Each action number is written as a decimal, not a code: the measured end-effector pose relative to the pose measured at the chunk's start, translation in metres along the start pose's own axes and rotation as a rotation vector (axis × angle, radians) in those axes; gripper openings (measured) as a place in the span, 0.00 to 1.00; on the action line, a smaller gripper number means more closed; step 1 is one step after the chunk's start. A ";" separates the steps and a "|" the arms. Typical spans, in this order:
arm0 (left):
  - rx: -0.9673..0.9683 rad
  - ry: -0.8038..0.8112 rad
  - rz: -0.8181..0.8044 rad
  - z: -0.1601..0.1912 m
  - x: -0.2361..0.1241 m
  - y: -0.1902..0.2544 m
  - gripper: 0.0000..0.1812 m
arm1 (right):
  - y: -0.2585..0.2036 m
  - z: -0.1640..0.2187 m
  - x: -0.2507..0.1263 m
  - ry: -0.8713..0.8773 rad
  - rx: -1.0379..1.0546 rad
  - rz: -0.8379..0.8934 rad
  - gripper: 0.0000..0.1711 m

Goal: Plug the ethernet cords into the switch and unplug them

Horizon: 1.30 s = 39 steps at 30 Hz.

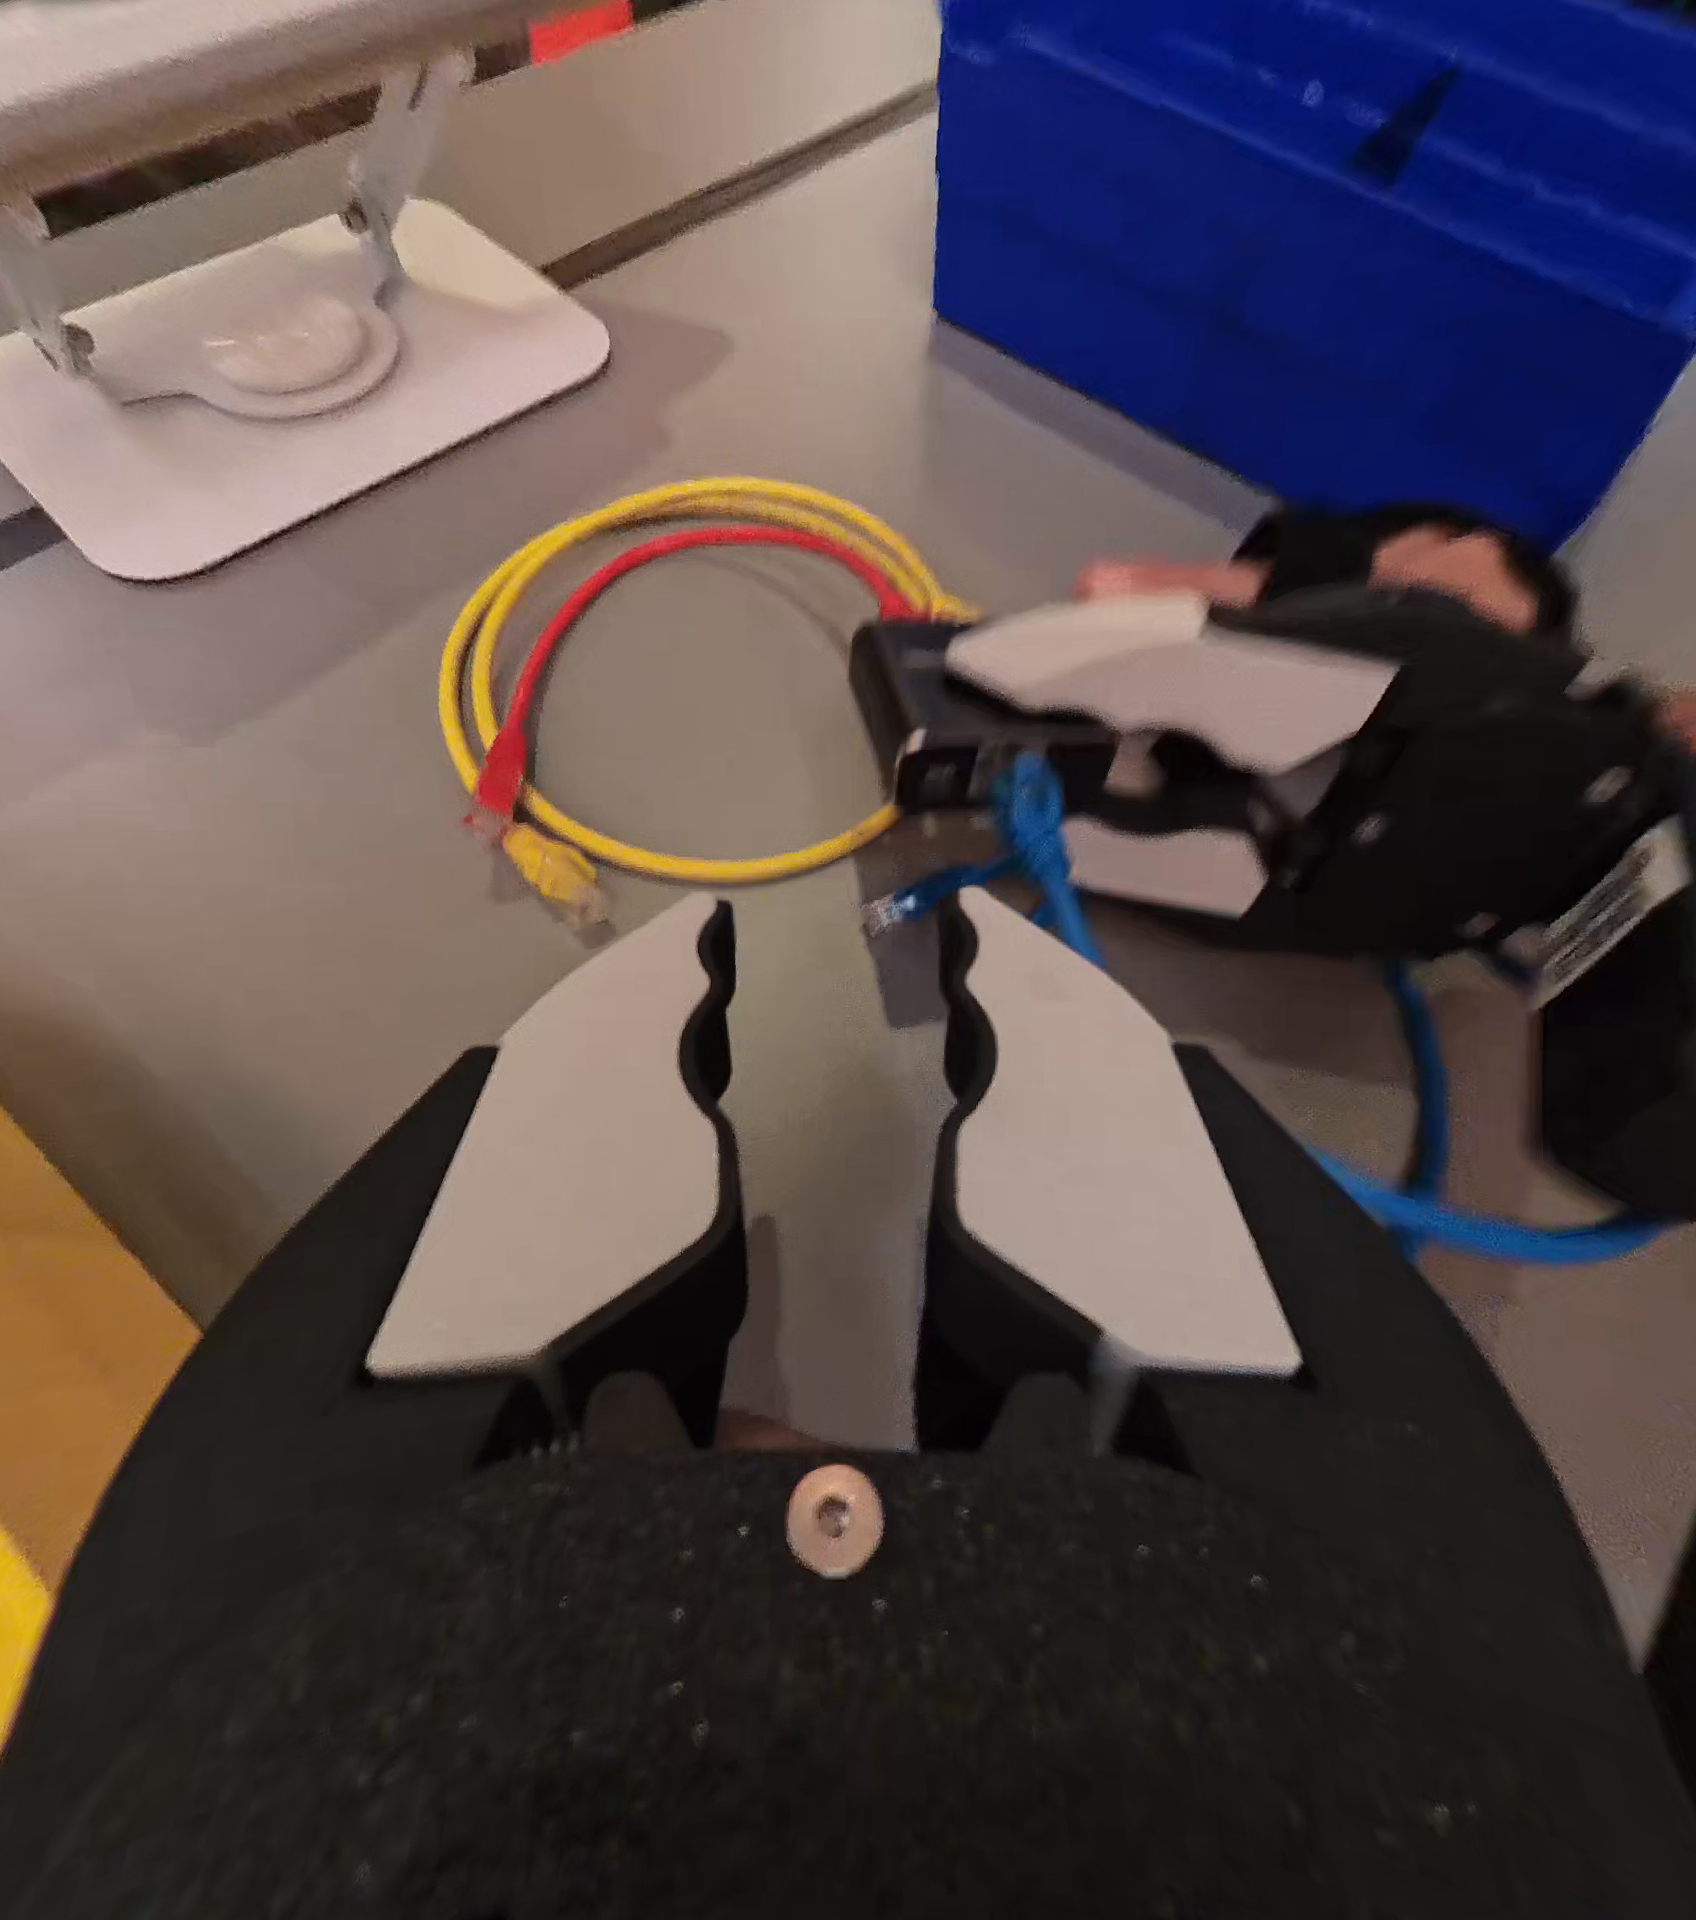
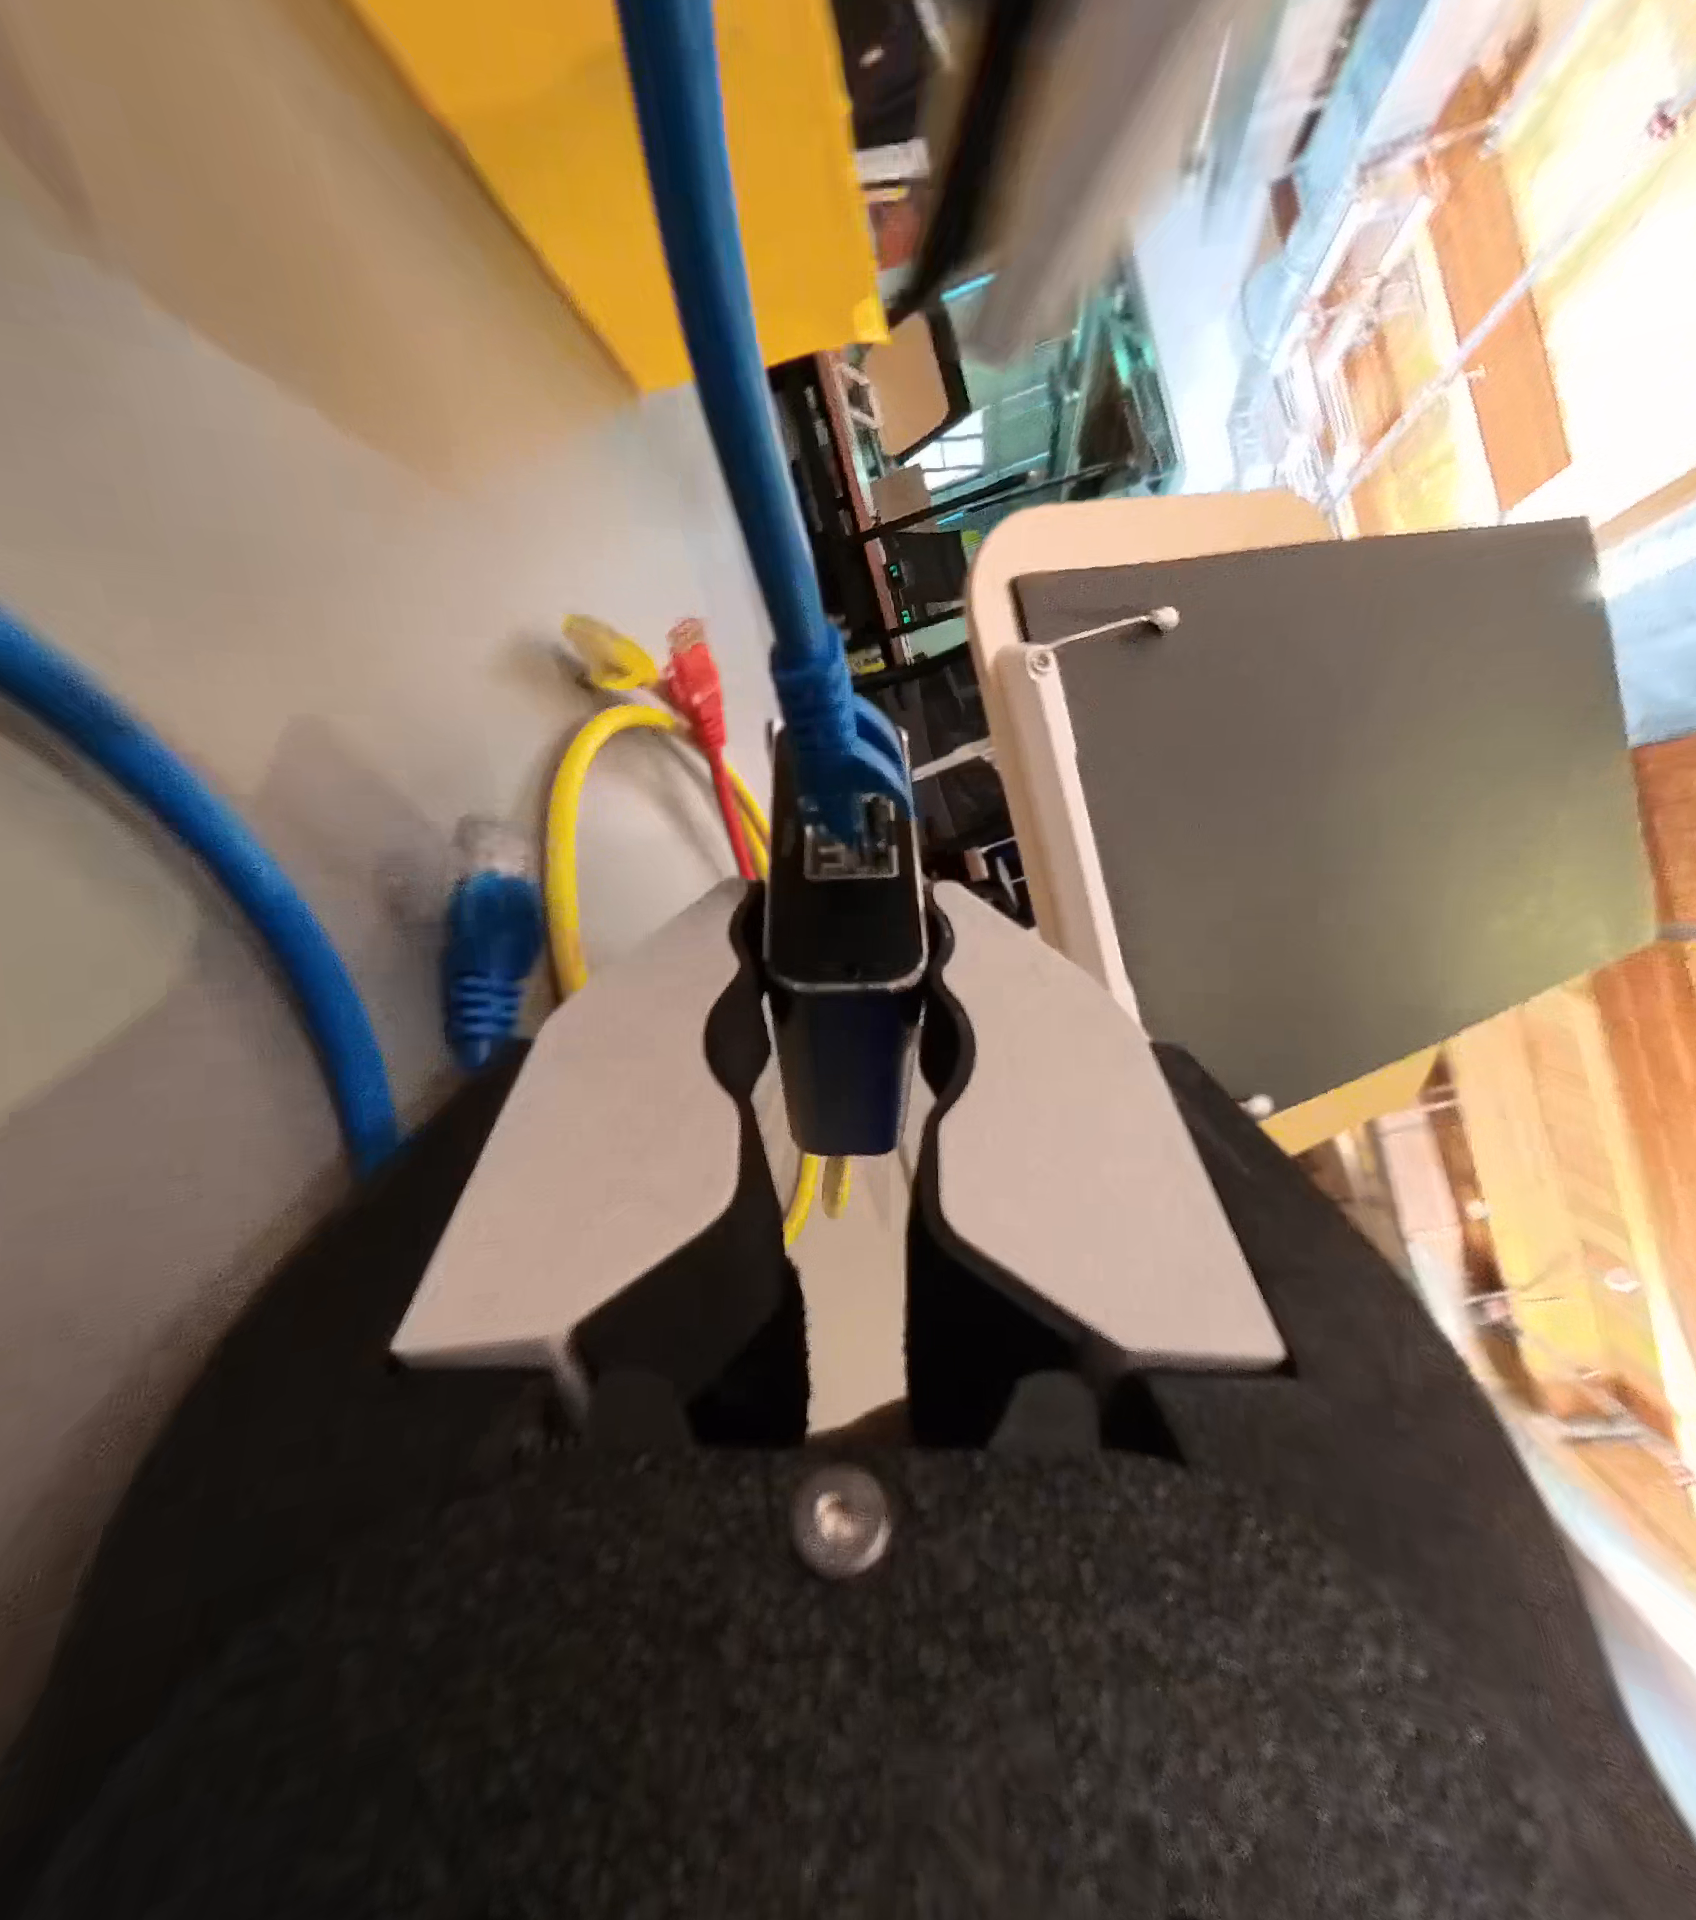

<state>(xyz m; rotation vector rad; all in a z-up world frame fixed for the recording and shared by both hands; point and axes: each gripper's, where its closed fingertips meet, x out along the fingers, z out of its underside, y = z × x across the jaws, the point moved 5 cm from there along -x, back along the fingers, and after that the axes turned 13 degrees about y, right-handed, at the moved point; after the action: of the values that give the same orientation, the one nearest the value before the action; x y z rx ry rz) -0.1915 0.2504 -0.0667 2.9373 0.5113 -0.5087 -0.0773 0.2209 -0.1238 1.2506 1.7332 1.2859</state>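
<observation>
black switch [image 2: 844,956] clamped between the pads of the right gripper [image 2: 844,935], lifted off the grey counter [image 1: 719,416] and turned on edge, long axis running away from the right wrist camera. blue cord [image 2: 719,364] plugged by one end into a port on the switch's face, leading off toward the top of the right wrist view; its other end, the loose blue plug [image 1: 891,912], lying on the counter just ahead of the right-hand fingertip of the left gripper [image 1: 839,935]. left gripper parted and empty, aimed forward over the counter, nothing between its pads.

seen from the left wrist: switch off to the front right, held with its port face toward the left gripper's side; loose blue plug nearer by far to the left gripper than to the right. yellow cord [image 1: 678,831] and red cord [image 1: 615,603] coiled together on the counter ahead and slightly left, their plugs pointing back toward the left gripper, and their far ends running toward the switch's rear side, hard to tell whether seated.

probable next step: either closing on the loose blue plug just ahead to the right, or reaching for the seated blue plug to pull it out along the port's axis. blur softens both views. risk of dragging the cord sideways rather than straight.
</observation>
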 end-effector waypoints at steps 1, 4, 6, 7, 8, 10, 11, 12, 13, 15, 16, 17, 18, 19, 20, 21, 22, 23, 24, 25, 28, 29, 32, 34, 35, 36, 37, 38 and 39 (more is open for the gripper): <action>0.032 -0.030 -0.005 0.007 0.003 0.000 0.20 | 0.006 0.001 -0.001 0.006 0.066 0.021 0.15; 0.225 -0.054 0.013 0.027 0.018 0.017 0.20 | 0.018 0.008 -0.002 0.000 0.183 0.063 0.15; 0.333 0.063 -0.034 0.026 0.026 0.032 0.18 | 0.016 0.011 -0.002 -0.015 0.191 0.050 0.15; 0.351 0.143 -0.055 0.021 0.027 0.040 0.18 | 0.015 0.010 -0.002 -0.016 0.179 0.046 0.15; 0.356 0.198 -0.090 0.016 0.027 0.043 0.16 | 0.014 0.008 -0.002 -0.012 0.167 0.043 0.15; 0.338 0.228 -0.117 0.014 0.028 0.046 0.16 | 0.013 0.005 -0.002 -0.009 0.159 0.037 0.15; 0.320 0.237 -0.119 0.014 0.029 0.045 0.16 | 0.012 0.003 -0.002 -0.010 0.152 0.032 0.15; 0.300 0.247 -0.115 0.015 0.028 0.045 0.16 | 0.012 0.002 -0.002 -0.007 0.146 0.028 0.15; 0.282 0.255 -0.112 0.015 0.028 0.045 0.16 | 0.011 0.002 -0.002 -0.003 0.141 0.025 0.15; 0.267 0.266 -0.110 0.015 0.028 0.045 0.16 | 0.010 0.000 -0.002 -0.001 0.130 0.016 0.15; 0.267 0.277 -0.107 0.015 0.027 0.046 0.14 | 0.009 -0.001 -0.002 0.005 0.132 0.007 0.15; 0.267 0.281 -0.100 0.015 0.028 0.048 0.13 | 0.008 -0.002 -0.002 0.010 0.132 0.002 0.15; 0.267 0.277 -0.096 0.016 0.029 0.049 0.13 | 0.008 -0.004 -0.002 0.015 0.126 0.003 0.15; 0.272 0.272 -0.101 0.017 0.030 0.050 0.12 | 0.008 -0.005 -0.003 0.017 0.114 0.001 0.15; 0.276 0.267 -0.109 0.018 0.031 0.051 0.11 | 0.008 -0.006 -0.003 0.019 0.104 0.002 0.15; 0.278 0.269 -0.127 0.019 0.031 0.050 0.08 | 0.007 -0.007 -0.003 0.018 0.101 0.001 0.15; 0.279 0.271 -0.144 0.019 0.031 0.048 0.06 | 0.007 -0.007 -0.003 0.021 0.103 -0.002 0.15; 0.265 0.272 -0.143 0.019 0.030 0.048 0.06 | 0.006 -0.008 -0.004 0.028 0.103 -0.006 0.15; 0.245 0.271 -0.132 0.020 0.030 0.048 0.06 | 0.006 -0.008 -0.004 0.037 0.106 -0.013 0.15; 0.227 0.269 -0.122 0.020 0.030 0.048 0.06 | 0.006 -0.007 -0.004 0.044 0.107 -0.019 0.15; 0.209 0.278 -0.130 0.024 0.031 0.047 0.06 | 0.003 -0.008 -0.005 0.029 0.134 -0.031 0.15; 0.215 0.282 -0.137 0.025 0.031 0.048 0.06 | 0.003 -0.008 -0.005 0.026 0.136 -0.031 0.15; 0.221 0.286 -0.137 0.024 0.031 0.050 0.06 | 0.004 -0.009 -0.005 0.027 0.141 -0.025 0.15; 0.223 0.277 -0.134 0.023 0.031 0.050 0.06 | 0.005 -0.009 -0.007 0.030 0.131 -0.022 0.15; 0.224 0.269 -0.138 0.023 0.032 0.050 0.06 | 0.003 -0.010 -0.007 0.032 0.137 -0.034 0.15; 0.217 0.273 -0.141 0.023 0.032 0.051 0.06 | 0.003 -0.010 -0.007 0.023 0.119 -0.032 0.14; 0.214 0.285 -0.145 0.022 0.032 0.052 0.06 | 0.004 -0.011 -0.007 0.024 0.111 -0.026 0.14; 0.219 0.285 -0.148 0.021 0.033 0.051 0.06 | 0.006 -0.011 -0.006 0.026 0.125 -0.025 0.14; 0.224 0.270 -0.142 0.021 0.034 0.050 0.06 | 0.005 -0.009 -0.005 0.018 0.137 -0.030 0.14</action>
<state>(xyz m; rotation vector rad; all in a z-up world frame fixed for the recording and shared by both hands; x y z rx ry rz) -0.1505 0.2103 -0.0954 3.2220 0.7426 -0.1918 -0.0823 0.2135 -0.1160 1.2877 1.8724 1.1813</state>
